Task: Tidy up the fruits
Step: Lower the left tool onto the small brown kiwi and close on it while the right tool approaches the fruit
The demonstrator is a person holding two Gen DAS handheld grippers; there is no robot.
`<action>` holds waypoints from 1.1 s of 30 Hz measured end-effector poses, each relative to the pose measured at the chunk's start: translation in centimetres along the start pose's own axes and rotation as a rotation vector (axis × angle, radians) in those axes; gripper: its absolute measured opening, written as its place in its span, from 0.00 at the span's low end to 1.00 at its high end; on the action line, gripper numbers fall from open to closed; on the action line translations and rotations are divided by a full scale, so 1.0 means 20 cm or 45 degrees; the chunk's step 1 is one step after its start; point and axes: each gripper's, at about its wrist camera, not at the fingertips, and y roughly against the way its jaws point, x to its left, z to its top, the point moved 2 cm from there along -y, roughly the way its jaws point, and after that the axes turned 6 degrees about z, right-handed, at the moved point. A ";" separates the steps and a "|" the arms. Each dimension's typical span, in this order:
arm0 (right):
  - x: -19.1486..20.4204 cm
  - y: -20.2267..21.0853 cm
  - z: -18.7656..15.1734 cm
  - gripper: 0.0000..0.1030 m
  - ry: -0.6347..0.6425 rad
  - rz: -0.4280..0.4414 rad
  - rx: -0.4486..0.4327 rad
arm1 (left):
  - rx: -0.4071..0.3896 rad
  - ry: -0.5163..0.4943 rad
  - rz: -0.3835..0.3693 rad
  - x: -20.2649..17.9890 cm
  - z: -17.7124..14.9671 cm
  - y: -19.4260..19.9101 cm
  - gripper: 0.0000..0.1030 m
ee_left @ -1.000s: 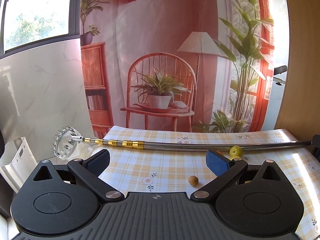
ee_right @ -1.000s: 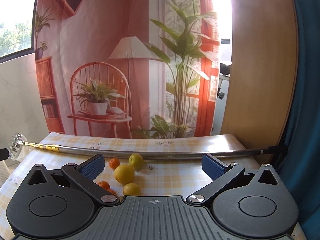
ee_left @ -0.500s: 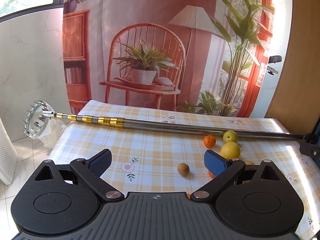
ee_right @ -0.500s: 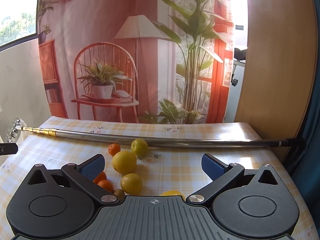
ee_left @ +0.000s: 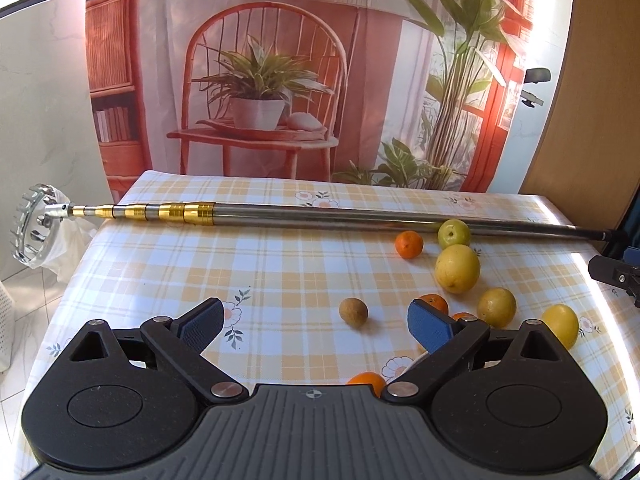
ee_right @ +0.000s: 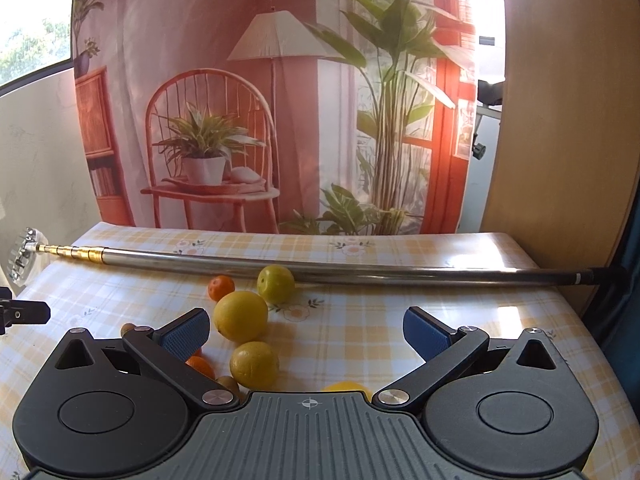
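On checked tablecloth (ee_left: 280,264): round fruits (ee_left: 457,268), smooth metal pole (ee_left: 320,218).

Loose fruit lies scattered at right of the left-wrist frame: a large lemon (ee_left: 457,268) at centre right, a green fruit (ee_left: 453,233) and a small orange (ee_left: 409,244) just above it, a brown fruit (ee_left: 353,312) alone at centre, two smaller yellow fruits (ee_left: 496,307) at lower right, and an orange (ee_left: 367,381) half hidden at bottom centre.
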 end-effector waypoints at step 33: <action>-0.20 -0.20 -0.23 1.00 -0.168 -0.007 0.048 | 0.150 -0.024 -0.126 -0.15 -0.02 -0.52 0.50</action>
